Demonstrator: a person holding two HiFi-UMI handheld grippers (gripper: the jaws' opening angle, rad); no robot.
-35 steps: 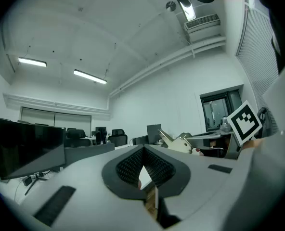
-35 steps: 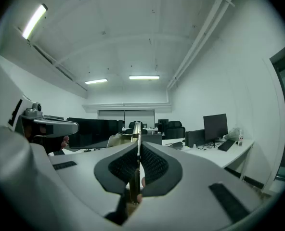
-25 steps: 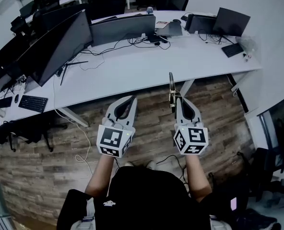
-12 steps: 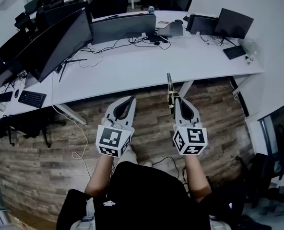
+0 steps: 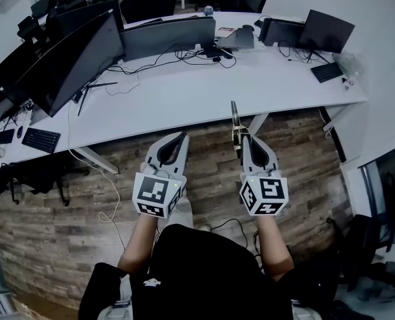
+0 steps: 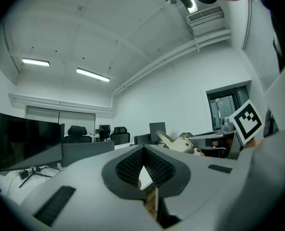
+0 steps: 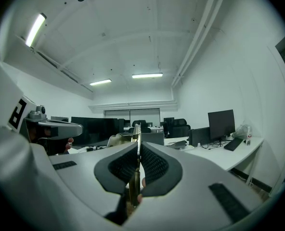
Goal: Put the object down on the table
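The white counter (image 5: 184,92) runs across the far side of the head view, with monitors (image 5: 84,59) and cables toward its back and a broad bare stretch along its near edge. Between it and the person lies wood floor (image 5: 211,165), and both hand-held grippers hang over that floor, short of the counter.

The right hand-held gripper (image 5: 241,141) is clamped on the object (image 5: 235,115), a thin, flat, brass-coloured strip held edge-on. In the right gripper view the strip (image 7: 138,134) stands between the two pads and sticks out past them. Its long axis runs along the jaws, pointing forward at the counter. In the head view its far tip overlaps the counter's near edge, though whether it is over the surface or only in line with it cannot be told from that steep angle.

The left hand-held gripper (image 5: 179,139) has its jaws together with nothing between them, level with the right one and well apart from the strip.

So the bare counter lies straight ahead of the right gripper, along the strip's own length. The put-down likely calls for a reach forward, a tilt to lay the strip flat, and then a release.
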